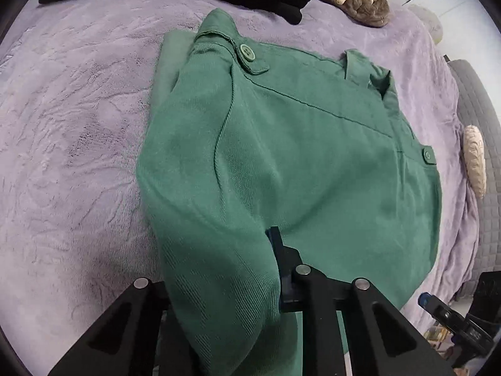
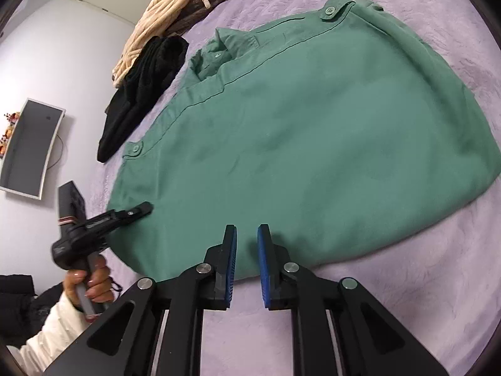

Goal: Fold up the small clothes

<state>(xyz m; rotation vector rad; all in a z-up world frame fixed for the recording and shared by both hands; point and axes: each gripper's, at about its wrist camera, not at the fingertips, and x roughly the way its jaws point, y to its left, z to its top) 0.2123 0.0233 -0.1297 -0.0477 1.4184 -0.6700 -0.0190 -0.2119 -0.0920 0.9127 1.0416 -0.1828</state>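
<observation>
A green button-tab shirt (image 1: pixel 313 156) lies spread on a purple plush blanket (image 1: pixel 72 131). In the left wrist view my left gripper (image 1: pixel 264 242) is shut on a raised fold at the shirt's near-left edge. The cloth drapes over one finger and hides it; the other finger (image 1: pixel 275 241) shows. The right wrist view shows the shirt (image 2: pixel 313 131) lying flat, with the left gripper (image 2: pixel 144 209) at its left hem, held by a hand (image 2: pixel 94 277). My right gripper (image 2: pixel 247 230) hovers over the near hem, blue pads almost together with nothing between them.
A black garment (image 2: pixel 141 94) and a beige and brown plush bundle (image 2: pixel 175 9) lie at the blanket's far side. A grey quilted surface (image 1: pixel 476 109) borders the blanket on the right. A screen (image 2: pixel 31 147) hangs on the wall. Bare blanket (image 2: pixel 391 297) lies beside the hem.
</observation>
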